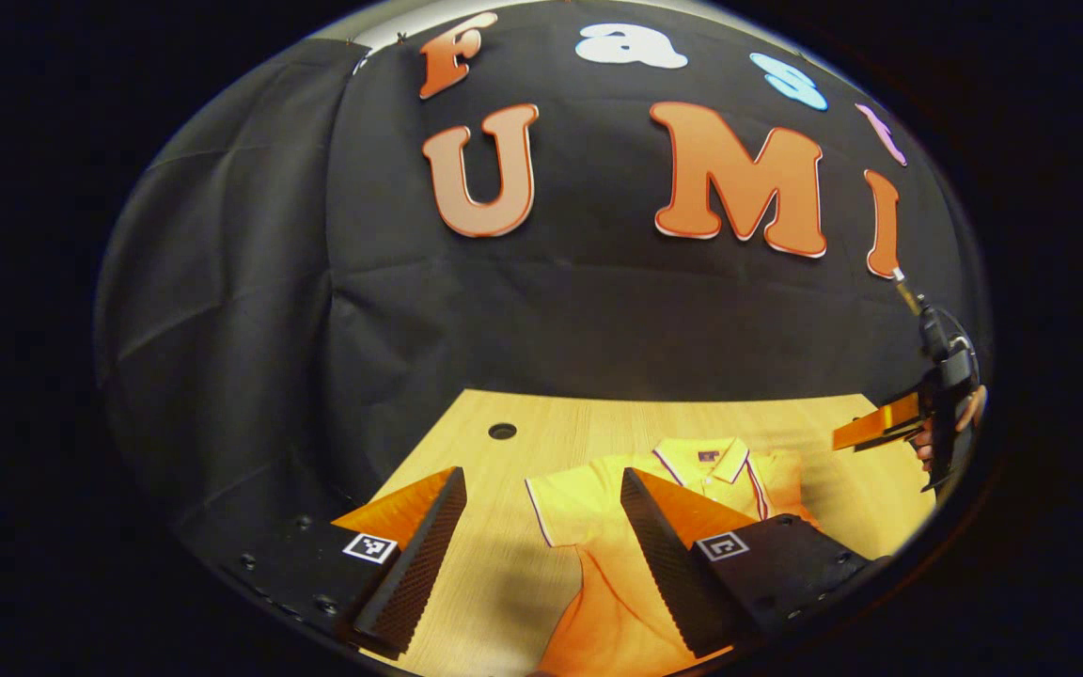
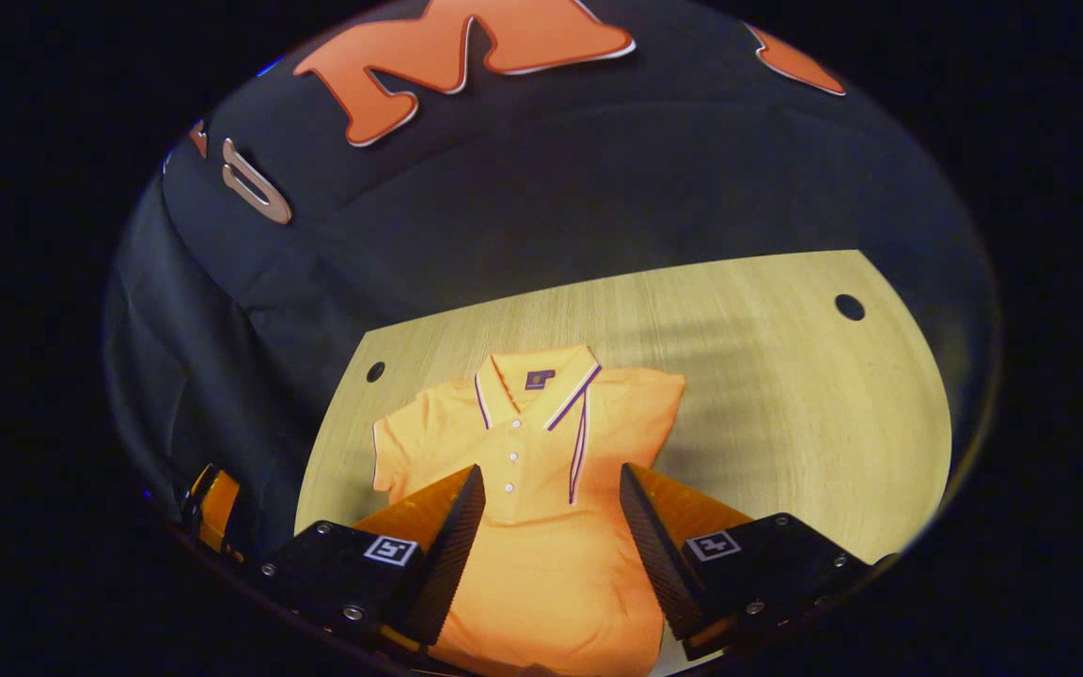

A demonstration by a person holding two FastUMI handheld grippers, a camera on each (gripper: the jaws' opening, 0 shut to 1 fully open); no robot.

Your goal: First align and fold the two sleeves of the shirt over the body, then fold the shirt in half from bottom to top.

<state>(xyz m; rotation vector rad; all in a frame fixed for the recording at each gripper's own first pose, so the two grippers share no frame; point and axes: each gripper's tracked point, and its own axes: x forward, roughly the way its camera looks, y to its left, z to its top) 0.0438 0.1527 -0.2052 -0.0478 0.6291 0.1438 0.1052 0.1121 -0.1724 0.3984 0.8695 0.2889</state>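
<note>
Shirt [image 2: 541, 489] is lying flat on the wooden table [image 2: 786, 395], collar toward the wall, its hem running out of sight below both wide-open, empty grippers, the left gripper [image 1: 541, 555] hovering over its sleeve [image 1: 570, 508] and the right gripper [image 2: 551, 555] over its chest.

The right gripper [image 2: 551, 512] was held above the table [image 2: 786, 395] with its jaws spread apart. Between them lay the shirt [image 2: 541, 555], collar toward the booth wall. One sleeve [image 2: 393, 456] extended outward; the opposite sleeve lay folded onto the body.
</note>
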